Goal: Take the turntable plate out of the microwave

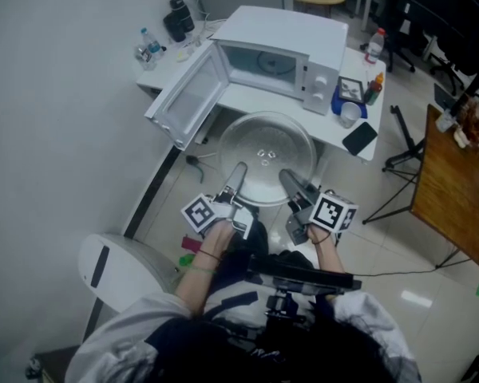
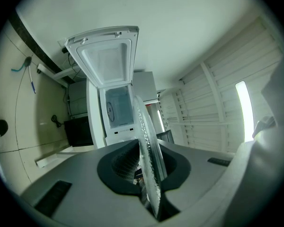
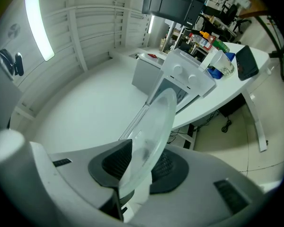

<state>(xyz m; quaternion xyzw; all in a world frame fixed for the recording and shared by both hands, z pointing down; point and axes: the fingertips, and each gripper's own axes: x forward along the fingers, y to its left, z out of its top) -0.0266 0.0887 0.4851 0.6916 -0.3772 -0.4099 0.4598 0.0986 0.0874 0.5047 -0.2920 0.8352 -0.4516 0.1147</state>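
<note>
The clear glass turntable plate [image 1: 266,156] hangs in the air in front of the white table, outside the white microwave [image 1: 283,50], whose door [image 1: 190,94] stands swung open to the left. My left gripper [image 1: 238,175] is shut on the plate's near left rim. My right gripper [image 1: 290,180] is shut on its near right rim. In the left gripper view the turntable plate [image 2: 146,150] stands edge-on between the dark pads. The right gripper view shows the turntable plate [image 3: 151,141] clamped likewise, with the microwave [image 3: 180,77] beyond.
The white table [image 1: 247,98] carries a dark jug [image 1: 178,21], bottles [image 1: 148,48], a blue box [image 1: 350,96], a cup [image 1: 348,114] and a black slab [image 1: 359,138]. A wooden desk [image 1: 451,186] stands right, a tripod [image 1: 399,162] beside it. A white bin [image 1: 116,270] sits at my lower left.
</note>
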